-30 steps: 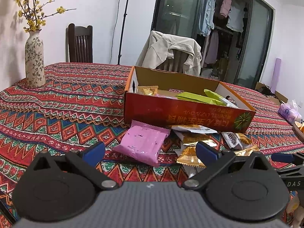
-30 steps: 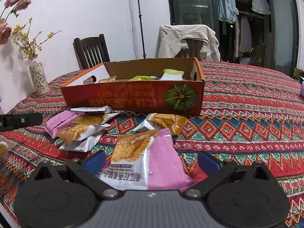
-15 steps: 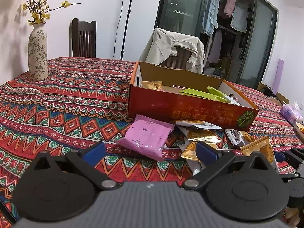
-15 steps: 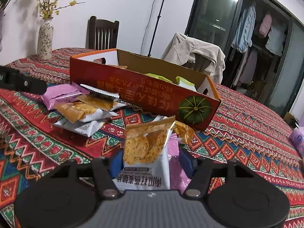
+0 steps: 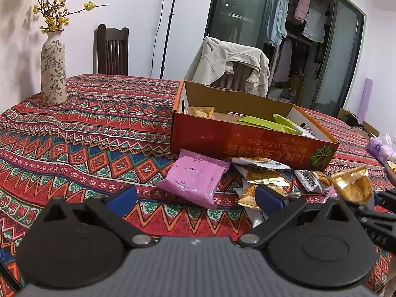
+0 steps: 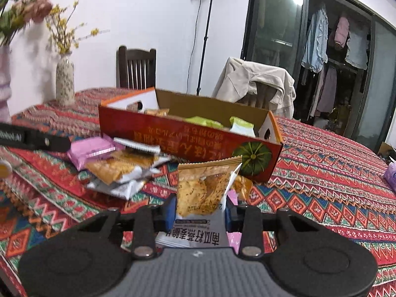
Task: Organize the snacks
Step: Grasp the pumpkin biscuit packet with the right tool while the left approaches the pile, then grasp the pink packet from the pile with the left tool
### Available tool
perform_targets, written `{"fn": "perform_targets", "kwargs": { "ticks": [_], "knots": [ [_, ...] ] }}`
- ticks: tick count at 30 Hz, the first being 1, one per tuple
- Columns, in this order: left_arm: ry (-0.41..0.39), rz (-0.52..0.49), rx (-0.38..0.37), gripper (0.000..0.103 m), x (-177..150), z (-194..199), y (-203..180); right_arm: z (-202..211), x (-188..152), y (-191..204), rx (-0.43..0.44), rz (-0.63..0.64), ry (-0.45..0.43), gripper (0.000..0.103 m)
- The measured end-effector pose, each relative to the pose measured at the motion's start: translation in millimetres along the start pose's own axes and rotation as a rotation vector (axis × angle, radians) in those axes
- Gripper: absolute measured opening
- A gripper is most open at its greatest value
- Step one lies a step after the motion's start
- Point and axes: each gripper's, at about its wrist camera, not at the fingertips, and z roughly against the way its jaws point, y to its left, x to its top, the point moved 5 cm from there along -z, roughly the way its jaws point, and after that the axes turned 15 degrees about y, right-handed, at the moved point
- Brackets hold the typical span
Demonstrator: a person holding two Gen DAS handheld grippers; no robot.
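An open orange cardboard box (image 5: pixel 247 146) (image 6: pixel 178 133) sits on the patterned tablecloth with green and gold packets inside. Loose snacks lie in front of it: a pink packet (image 5: pixel 195 180) (image 6: pixel 91 149) and a pile of gold and silver packets (image 5: pixel 262 175) (image 6: pixel 123 168). My right gripper (image 6: pixel 200 212) is shut on a gold cracker packet (image 6: pixel 203 190), lifted above the table; the packet also shows in the left wrist view (image 5: pixel 354 185). My left gripper (image 5: pixel 195 198) is open and empty, just short of the pink packet.
A flowered vase (image 5: pixel 53 71) (image 6: pixel 64 80) stands at the table's far left. Two chairs stand behind the table, one draped with a beige jacket (image 5: pixel 230 61). A purple tissue pack (image 5: pixel 380 148) lies at the right edge.
My right gripper closed on the gold cracker packet and lifted it off the pink packet beneath it. My left gripper stayed open and shifted slightly.
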Motion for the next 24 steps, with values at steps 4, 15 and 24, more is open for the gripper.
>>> {"fn": "perform_targets", "kwargs": {
  "ticks": [4, 15, 24],
  "knots": [
    [0.019, -0.005, 0.012, 0.103, 4.2, -6.8, -1.4, 2.0, 8.4, -13.6, 0.024, -0.054, -0.033, 0.035],
    [0.097, -0.056, 0.078, 0.103, 28.4, -45.4, -10.0, -16.7, 20.8, -44.9, 0.066, -0.165, -0.041, 0.035],
    [0.197, -0.059, 0.108, 0.103, 39.3, -82.6, -6.6, -28.1, 25.8, -51.2, 0.099, -0.189, -0.04, 0.035]
  ]
}}
